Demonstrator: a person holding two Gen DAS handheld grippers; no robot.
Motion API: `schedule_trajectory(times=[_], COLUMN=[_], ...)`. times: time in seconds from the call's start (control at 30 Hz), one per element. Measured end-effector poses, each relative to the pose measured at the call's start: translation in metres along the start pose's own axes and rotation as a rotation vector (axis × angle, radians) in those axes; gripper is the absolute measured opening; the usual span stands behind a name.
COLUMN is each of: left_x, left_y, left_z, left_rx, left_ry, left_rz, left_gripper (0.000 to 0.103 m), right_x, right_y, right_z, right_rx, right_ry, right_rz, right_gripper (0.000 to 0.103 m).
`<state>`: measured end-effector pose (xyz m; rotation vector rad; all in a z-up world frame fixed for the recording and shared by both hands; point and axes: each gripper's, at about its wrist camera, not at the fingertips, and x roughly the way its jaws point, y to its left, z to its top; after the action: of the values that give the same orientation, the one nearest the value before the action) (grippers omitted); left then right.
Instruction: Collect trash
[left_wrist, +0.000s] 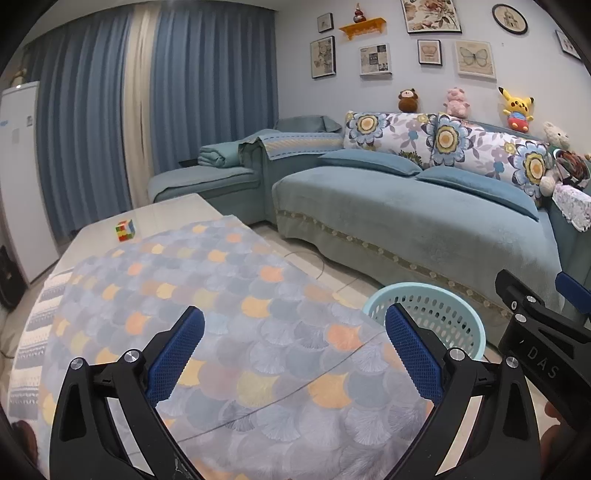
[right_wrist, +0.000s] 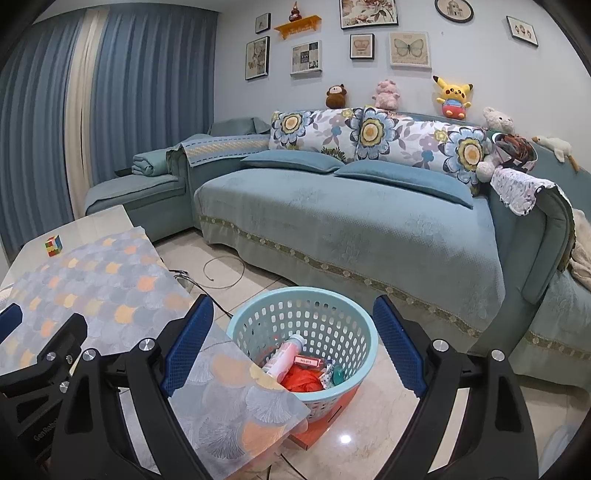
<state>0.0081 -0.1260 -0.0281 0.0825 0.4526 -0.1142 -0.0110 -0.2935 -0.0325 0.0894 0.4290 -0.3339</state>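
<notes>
Both grippers are empty with jaws spread wide: the left gripper (left_wrist: 295, 354) hangs over the scale-patterned tablecloth (left_wrist: 229, 295), and the right gripper (right_wrist: 293, 347) hangs above the pale blue perforated basket (right_wrist: 255, 328) on the floor just beside the near right corner of the table. The trash lies inside that basket: a pink-and-white tube (right_wrist: 284, 354), a crumpled orange-red bag (right_wrist: 301, 382), a small red box (right_wrist: 306, 360) and a teal scrap (right_wrist: 337, 376), piled at the bottom. No loose trash shows on the visible cloth; the only object there is a puzzle cube (left_wrist: 125, 229) at the far left on the bare table top (left_wrist: 173, 210), which I judge not to be trash. Risks noted: the cloth corner overhangs the basket's near left rim, so a finger of either gripper catching that flap could drag the cloth or tip the light basket. The basket appears to stand on an orange box (right_wrist: 317, 424), a footing I judge less steady than bare floor. A cable (right_wrist: 221, 275) loops on the tiles (right_wrist: 369, 435) between sofa (right_wrist: 351, 221) and table and may trip the operator. The grippers hang near one another and could collide if both swing toward the basket.
</notes>
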Motion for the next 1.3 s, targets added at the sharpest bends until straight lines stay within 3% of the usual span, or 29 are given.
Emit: schedule_trajectory(times=[1.3], left_x=[0.0], left_y=[-0.0012], left_z=[0.0004], left_rx=[-0.002], left_ry=[-0.001], left_rz=[0.007], left_gripper=[0.095], right_x=[-0.0024], right_y=[0.0045], right_z=[0.0004], right_rx=[-0.008], right_ry=[-0.006], right_rz=[0.007], right_gripper=[0.084])
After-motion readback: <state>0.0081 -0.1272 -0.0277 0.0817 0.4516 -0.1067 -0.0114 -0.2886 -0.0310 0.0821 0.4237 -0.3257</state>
